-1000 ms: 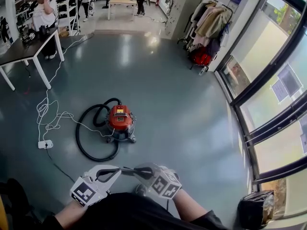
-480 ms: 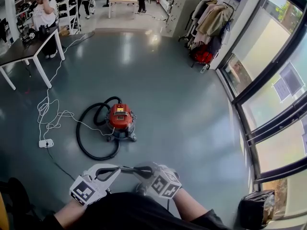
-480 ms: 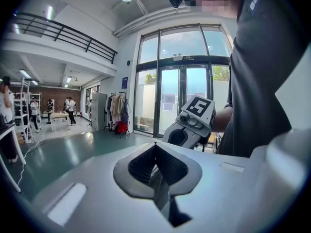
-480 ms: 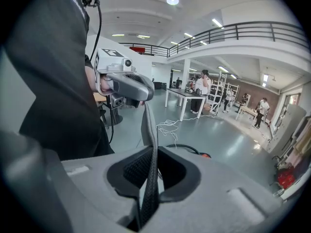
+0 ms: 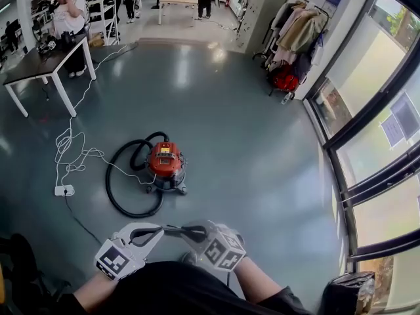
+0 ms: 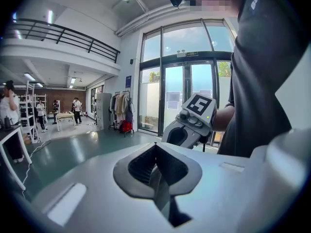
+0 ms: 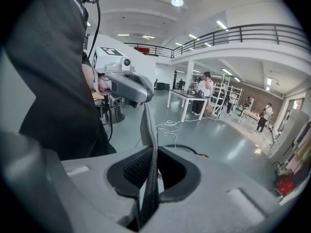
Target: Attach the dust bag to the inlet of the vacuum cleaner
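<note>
Head view: a person is standing on a grey-green floor [image 5: 249, 149], holding 2 grippers low in front of the body. The L gripper [image 5: 159, 229] and R gripper [image 5: 186, 230] are pointing tip to tip. Both are clenching on 1 thin dark-grey dust bag [image 5: 173, 229], seen edge-on btw them, up in the air & well apart from the vacuum. Only this view is showing the whole machine: 1 red canister vacuum cleaner [image 5: 164, 163] is sitting on the floor ahead, w/ 1 black hose [image 5: 118, 199] looping beside it. 1 white power strip [image 5: 63, 190] w/ a tangled white cable [image 5: 72, 156] is lying near the hose. 1 dark-topped surface [image 5: 39, 61] on white legs is standing far off at the picture's left. 3 people [image 5: 69, 18] are showing in the bg.

R gripper view: the bag is running as a flat strip from its jaws up to the L gripper. A bit of hose is peeking past the jaws.

L gripper view: its jaws are pinching the bag's edge. The R gripper is showing close ahead, w/ glass doors [image 6: 184, 101] behind.
</note>
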